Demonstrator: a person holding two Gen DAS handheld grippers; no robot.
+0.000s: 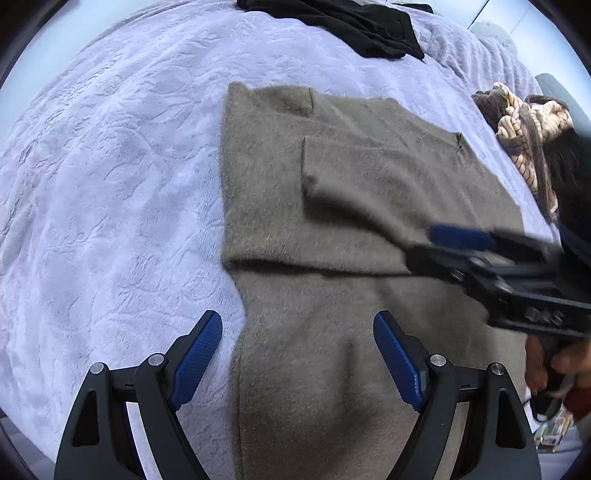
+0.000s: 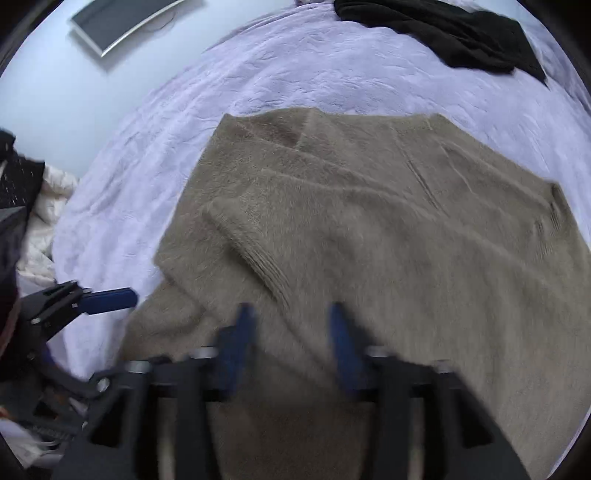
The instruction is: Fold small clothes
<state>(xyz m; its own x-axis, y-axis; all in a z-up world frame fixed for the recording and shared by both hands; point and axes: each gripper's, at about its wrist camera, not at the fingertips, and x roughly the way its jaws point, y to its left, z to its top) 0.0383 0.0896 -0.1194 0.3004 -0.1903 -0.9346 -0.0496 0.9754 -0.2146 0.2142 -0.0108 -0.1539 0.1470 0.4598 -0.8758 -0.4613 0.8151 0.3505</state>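
two sets of tongs hang over one grey-brown sweater [image 1: 332, 206] spread on a lilac bed cover [image 1: 110, 184]. starting left of the sweater: the left tongs [image 1: 297, 354] stand wide and released, nothing between them, straddling the sweater's left edge near its lower part, one pad over the cover, one over the knit. the sweater's long axis runs away from both tongs, toward the black garment [image 1: 354, 26] beyond its far edge; a sleeve is already folded across its body. right of that edge, the right tongs [image 2: 291, 332] are blurred, parted and empty, above the folded sleeve's cuff area. i judge the lower hem is the next thing to lift, and the left tongs look nearer to it. right of the sweater lies a striped garment [image 1: 524, 136].
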